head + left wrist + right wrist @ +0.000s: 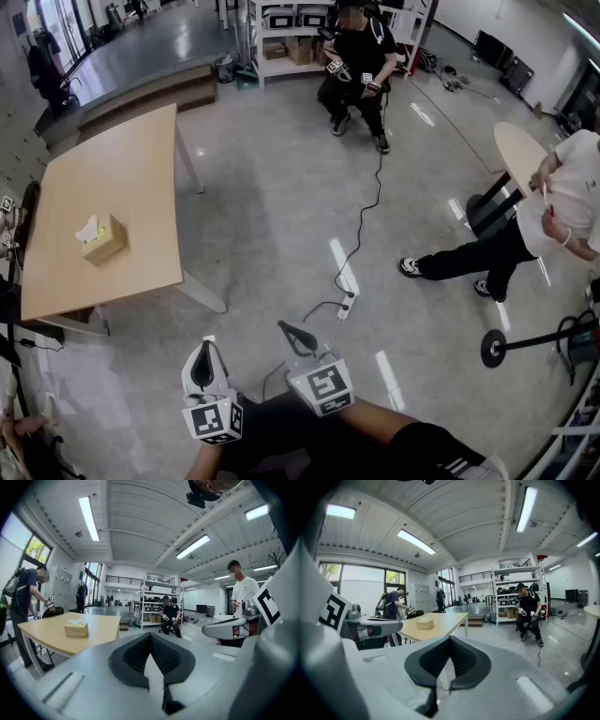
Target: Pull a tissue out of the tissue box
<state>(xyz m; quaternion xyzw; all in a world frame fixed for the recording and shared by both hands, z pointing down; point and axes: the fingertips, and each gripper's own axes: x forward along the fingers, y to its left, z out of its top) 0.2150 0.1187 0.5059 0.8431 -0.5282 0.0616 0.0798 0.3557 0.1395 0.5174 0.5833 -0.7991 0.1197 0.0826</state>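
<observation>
A tan tissue box with a white tissue sticking out of its top stands on the light wooden table at the left. Both grippers hang low at the front, well away from the table, over the grey floor. My left gripper has its jaws together with nothing between them. My right gripper is likewise shut and empty. From the left gripper view the box lies far off beyond the closed jaws. The right gripper view shows the box on the distant table past its shut jaws.
A power strip and black cable lie on the floor ahead. A person in black sits by shelving at the back. Another person in a white shirt sits at a round table on the right. Someone stands at the table's far left.
</observation>
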